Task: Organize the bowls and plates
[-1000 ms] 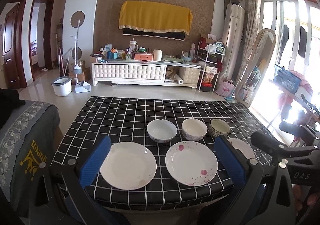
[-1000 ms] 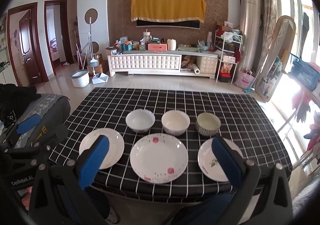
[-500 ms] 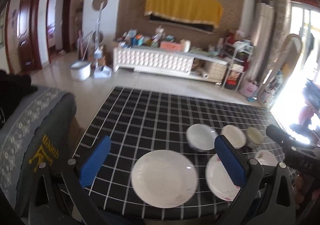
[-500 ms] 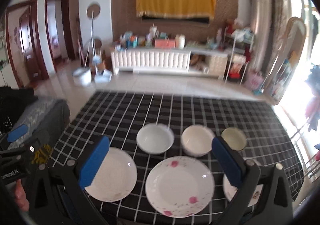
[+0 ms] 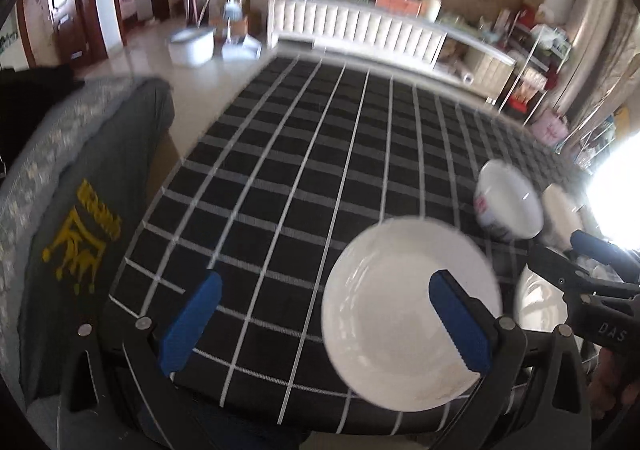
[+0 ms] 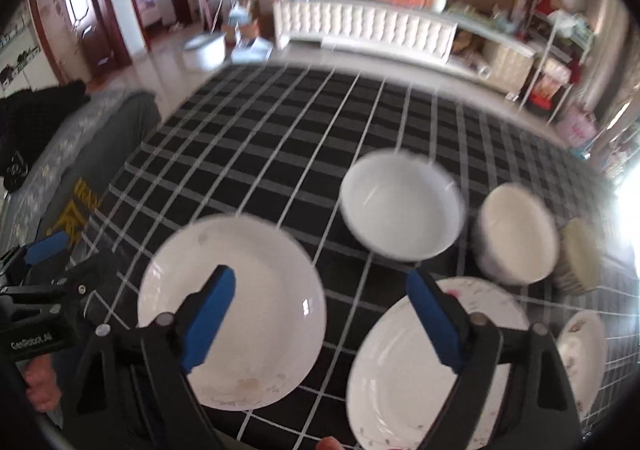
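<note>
The plain white plate (image 6: 232,310) lies flat on the black checked tablecloth (image 6: 280,138), at the table's near edge, and everything else places off it: the pink-flowered plate (image 6: 404,370) just to its right, a third small plate (image 6: 584,350) farther right, and three bowls in a row behind, the white bowl (image 6: 400,206) nearest it, then the cream bowl (image 6: 516,234) and the ribbed bowl (image 6: 580,254). The right gripper (image 6: 320,310) hangs above the gap between the plain and flowered plates; its jaws have just been closing a little, yet stand apart with nothing between them. The left gripper (image 5: 320,318) hovers wide open, one pad over the plain plate, gripping nothing. These look like glazed ceramic: stiff, fairly heavy, slick and breakable. A plate lying flat probably offers only its raised rim, so pinch there; a bowl is best taken by its wall, one pad inside.
</note>
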`<state>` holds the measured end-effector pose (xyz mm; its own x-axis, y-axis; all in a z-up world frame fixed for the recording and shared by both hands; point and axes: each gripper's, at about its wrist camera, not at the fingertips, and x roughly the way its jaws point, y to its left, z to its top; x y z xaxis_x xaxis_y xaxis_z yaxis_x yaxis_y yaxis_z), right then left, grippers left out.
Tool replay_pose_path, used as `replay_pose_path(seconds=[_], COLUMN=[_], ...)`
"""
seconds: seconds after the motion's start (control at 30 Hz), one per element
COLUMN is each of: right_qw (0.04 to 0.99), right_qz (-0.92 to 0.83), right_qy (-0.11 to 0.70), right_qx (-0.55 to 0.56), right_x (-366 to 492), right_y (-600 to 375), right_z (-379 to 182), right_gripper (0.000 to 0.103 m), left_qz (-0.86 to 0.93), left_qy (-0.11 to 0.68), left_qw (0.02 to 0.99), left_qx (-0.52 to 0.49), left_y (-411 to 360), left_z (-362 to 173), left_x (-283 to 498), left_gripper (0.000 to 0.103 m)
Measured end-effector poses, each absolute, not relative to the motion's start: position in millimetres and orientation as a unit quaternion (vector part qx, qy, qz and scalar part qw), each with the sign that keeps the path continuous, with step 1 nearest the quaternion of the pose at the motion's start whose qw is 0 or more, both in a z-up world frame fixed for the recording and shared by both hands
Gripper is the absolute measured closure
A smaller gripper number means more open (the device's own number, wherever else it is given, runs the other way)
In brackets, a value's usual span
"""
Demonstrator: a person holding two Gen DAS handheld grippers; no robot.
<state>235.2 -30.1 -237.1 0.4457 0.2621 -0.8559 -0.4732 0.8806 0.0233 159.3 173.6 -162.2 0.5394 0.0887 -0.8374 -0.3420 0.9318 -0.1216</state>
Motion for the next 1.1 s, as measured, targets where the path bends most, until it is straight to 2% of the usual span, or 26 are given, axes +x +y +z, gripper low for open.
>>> replay_pose_path(seconds=[0.03,0.1,0.2,0.27,0.37,0.43,0.5,0.57,0.67,0.87,0.93,1.1], right_qw=[0.836,0.828,0.816,0.811,0.805,0.803,0.799,0.798,0.798,0.799,0.799,0.809], right_qz=[0.221,0.221,0.225,0.228,0.233,0.236,0.237,0.233,0.222,0.221,0.225,0.21], right_qy=[0.489,0.5,0.517,0.523,0.529,0.533,0.539,0.543,0.551,0.553,0.553,0.543], right_qx=[-0.115,-0.124,-0.129,-0.129,-0.129,-0.125,-0.123,-0.118,-0.101,-0.08,-0.074,-0.079], right_x=[237,238,245,248,252,253,253,254,256,245,242,242], right_y=[-29,-26,-25,-26,-24,-24,-24,-26,-31,-29,-29,-33], right_z=[-244,-255,-269,-276,-287,-292,-297,-300,-302,-302,-303,-303], right_gripper=[0.02,0.026,0.031,0.035,0.051,0.054,0.061,0.065,0.066,0.067,0.068,0.081], left_qz=[0.128,0.126,0.121,0.118,0.115,0.112,0.106,0.097,0.096,0.069,0.074,0.078], left_qy=[0.477,0.503,0.534,0.545,0.553,0.556,0.559,0.558,0.559,0.563,0.562,0.564], left_qw=[0.858,0.839,0.814,0.807,0.804,0.802,0.799,0.798,0.8,0.801,0.802,0.802], left_qx=[-0.142,-0.167,-0.194,-0.195,-0.186,-0.188,-0.194,-0.204,-0.194,-0.192,-0.189,-0.181], left_y=[176,182,189,189,185,186,186,186,182,173,170,167], left_z=[-173,-192,-214,-222,-227,-230,-232,-235,-236,-237,-237,-236], left_x=[160,161,160,161,161,161,162,165,168,171,172,172], left_gripper=[0.007,0.023,0.037,0.042,0.051,0.055,0.066,0.07,0.071,0.088,0.088,0.089])
